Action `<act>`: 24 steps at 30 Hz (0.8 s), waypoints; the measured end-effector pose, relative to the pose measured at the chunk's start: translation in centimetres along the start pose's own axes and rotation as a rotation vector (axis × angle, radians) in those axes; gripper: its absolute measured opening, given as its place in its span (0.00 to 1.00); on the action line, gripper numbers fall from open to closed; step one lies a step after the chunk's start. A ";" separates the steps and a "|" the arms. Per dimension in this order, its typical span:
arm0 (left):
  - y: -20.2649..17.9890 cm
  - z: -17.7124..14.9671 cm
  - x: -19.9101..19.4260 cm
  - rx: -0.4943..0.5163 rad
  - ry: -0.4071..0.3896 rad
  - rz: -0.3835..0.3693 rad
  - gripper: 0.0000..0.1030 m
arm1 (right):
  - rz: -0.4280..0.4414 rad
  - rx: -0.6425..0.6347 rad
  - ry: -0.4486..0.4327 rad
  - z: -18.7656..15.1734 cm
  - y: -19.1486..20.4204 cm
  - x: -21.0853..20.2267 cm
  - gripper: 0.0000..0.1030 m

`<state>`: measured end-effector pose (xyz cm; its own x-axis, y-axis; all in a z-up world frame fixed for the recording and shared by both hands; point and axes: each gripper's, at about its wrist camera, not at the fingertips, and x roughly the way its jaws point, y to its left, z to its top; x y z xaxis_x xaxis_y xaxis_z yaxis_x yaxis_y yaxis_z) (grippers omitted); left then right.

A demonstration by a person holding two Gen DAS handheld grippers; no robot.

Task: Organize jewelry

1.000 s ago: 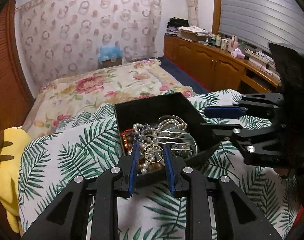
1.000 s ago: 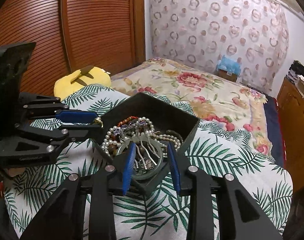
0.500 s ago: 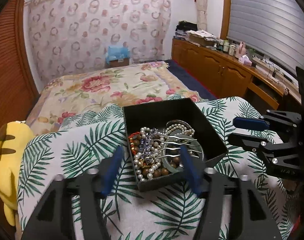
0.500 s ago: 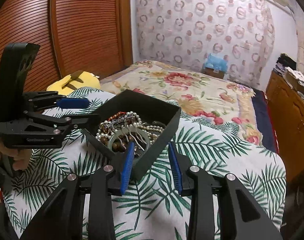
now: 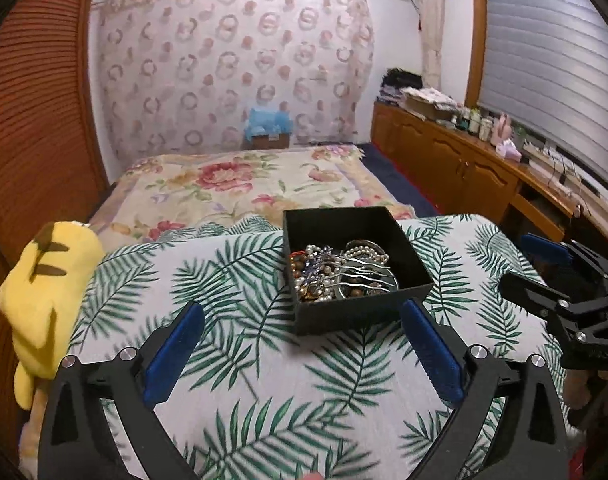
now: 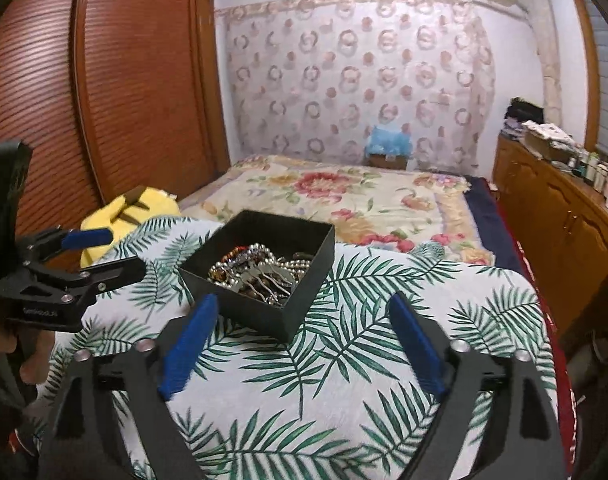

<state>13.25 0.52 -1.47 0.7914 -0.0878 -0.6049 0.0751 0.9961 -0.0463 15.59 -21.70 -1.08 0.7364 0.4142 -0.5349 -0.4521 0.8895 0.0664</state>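
Observation:
A black open box (image 5: 411, 264) (image 6: 315, 248) stands on the palm-leaf cloth. It holds a tangle of jewelry (image 5: 335, 272) (image 6: 256, 272): pearl strands, brown and red beads and a silver hair comb. My left gripper (image 5: 302, 312) is open and empty, held back from the box's near side. My right gripper (image 6: 300, 304) is open and empty, also held back from the box. Each gripper shows at the edge of the other's view, the right one (image 5: 543, 268) and the left one (image 6: 100, 252).
The palm-leaf cloth (image 5: 232, 280) covers a raised surface in front of a floral bed (image 5: 240, 176). A yellow plush toy (image 5: 44, 280) lies at the left edge. A wooden cabinet (image 5: 463, 168) with clutter runs along the right wall.
Both grippers have opened wide and pulled back from the box. A second ago the left one was narrowly shut over the jewelry, with a ring between its fingers; now it is empty.

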 end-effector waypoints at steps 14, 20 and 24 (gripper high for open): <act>-0.3 -1.9 -6.6 -0.019 -0.081 0.066 0.92 | -0.091 0.062 -0.113 -1.3 0.9 -6.5 0.97; -0.5 -2.2 -7.7 -0.006 -0.104 0.077 0.92 | -0.094 0.069 -0.127 -1.7 1.0 -7.5 0.97; -0.5 -2.3 -7.7 -0.003 -0.105 0.079 0.92 | -0.098 0.068 -0.132 -1.8 1.0 -8.1 0.97</act>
<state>5.71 0.72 1.42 0.8541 -0.0090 -0.5200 0.0083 1.0000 -0.0038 8.26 -24.45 1.75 0.8367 0.3427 -0.4271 -0.3432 0.9360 0.0787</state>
